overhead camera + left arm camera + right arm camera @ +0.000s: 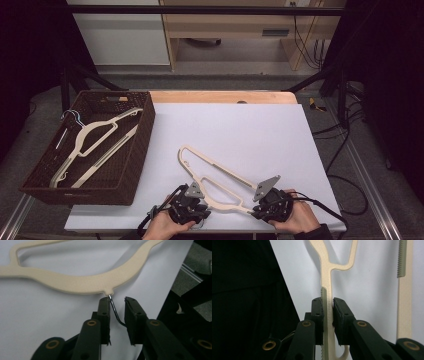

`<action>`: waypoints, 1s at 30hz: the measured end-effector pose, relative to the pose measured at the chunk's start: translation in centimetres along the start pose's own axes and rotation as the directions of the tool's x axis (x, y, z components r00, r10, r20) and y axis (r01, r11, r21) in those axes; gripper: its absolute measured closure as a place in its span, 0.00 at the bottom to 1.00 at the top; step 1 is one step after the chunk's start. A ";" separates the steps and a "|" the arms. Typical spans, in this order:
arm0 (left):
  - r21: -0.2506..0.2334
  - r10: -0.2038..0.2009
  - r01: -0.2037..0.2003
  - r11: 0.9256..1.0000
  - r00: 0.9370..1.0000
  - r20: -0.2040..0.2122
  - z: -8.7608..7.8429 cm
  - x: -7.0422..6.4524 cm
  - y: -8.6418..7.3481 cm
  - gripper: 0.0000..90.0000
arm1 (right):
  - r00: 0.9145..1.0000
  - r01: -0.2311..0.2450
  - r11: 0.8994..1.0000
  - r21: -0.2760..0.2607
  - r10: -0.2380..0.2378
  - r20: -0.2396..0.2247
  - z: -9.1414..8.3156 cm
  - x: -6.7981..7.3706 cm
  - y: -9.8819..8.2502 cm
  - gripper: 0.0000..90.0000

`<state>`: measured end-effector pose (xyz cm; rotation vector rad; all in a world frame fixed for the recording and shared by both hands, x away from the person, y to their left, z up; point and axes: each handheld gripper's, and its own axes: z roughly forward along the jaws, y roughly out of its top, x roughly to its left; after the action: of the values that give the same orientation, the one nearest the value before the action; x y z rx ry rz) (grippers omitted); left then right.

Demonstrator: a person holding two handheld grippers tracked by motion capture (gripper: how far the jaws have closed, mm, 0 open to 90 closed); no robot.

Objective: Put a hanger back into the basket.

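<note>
Two cream hangers are present. One hanger (220,177) lies at lower centre of the high view on the white sheet (240,130), running from middle left down to lower right between the two grippers. The second hanger (92,137) lies in the brown basket (145,135) at the left of the frame, beside a pale bar and a light blue wire hook at the basket's upper left; whether these belong to further hangers cannot be told. Two grippers are in use, one per hand. The left gripper (117,310) sits at the lower edge of the high view, at the hanger's neck; in the left gripper view its jaws stand narrow around the metal hook (114,311), the wire touching the left jaw and bending toward the right one, with a gap showing between the jaws. The right gripper (327,311) sits at lower right of the high view; in the right gripper view its jaws are clamped on the hanger's arm (327,302), both pads pressing the cream bar. The second arm runs along the right edge of that view.
</note>
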<state>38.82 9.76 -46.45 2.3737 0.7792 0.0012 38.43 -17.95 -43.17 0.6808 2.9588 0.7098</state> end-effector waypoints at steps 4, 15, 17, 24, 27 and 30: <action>-0.002 -0.029 0.029 1.000 1.000 -0.010 -0.1 0.0 0.1 0.94 | 1.000 -0.001 1.000 0.000 0.001 0.002 0.0 0.0 0.0 0.88; -0.024 -0.015 0.013 1.000 0.996 -0.084 -1.0 -0.9 0.8 0.98 | 1.000 -0.019 1.000 0.005 0.019 0.002 0.2 0.0 0.0 0.88; -0.033 -0.022 0.020 0.999 0.996 -0.081 -0.7 -0.7 0.7 0.98 | 1.000 -0.022 1.000 0.005 0.022 0.009 0.2 0.0 0.0 0.88; -0.046 -0.029 0.025 0.999 0.996 -0.083 0.5 -0.6 0.3 0.82 | 1.000 -0.022 1.000 0.005 0.022 0.011 0.2 0.1 0.0 0.88; -0.061 -0.044 0.037 0.997 0.992 -0.117 0.6 -0.8 0.1 0.91 | 1.000 -0.022 1.000 -0.001 0.022 0.012 0.0 0.1 0.0 0.88; -0.052 -0.043 0.037 0.998 0.991 -0.130 0.6 -1.1 0.2 0.94 | 1.000 -0.024 1.000 -0.002 0.024 0.009 0.1 0.1 0.0 0.88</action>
<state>38.06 8.74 -46.59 2.3284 0.8788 0.1599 38.39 -17.88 -43.21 0.7179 2.9458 0.7096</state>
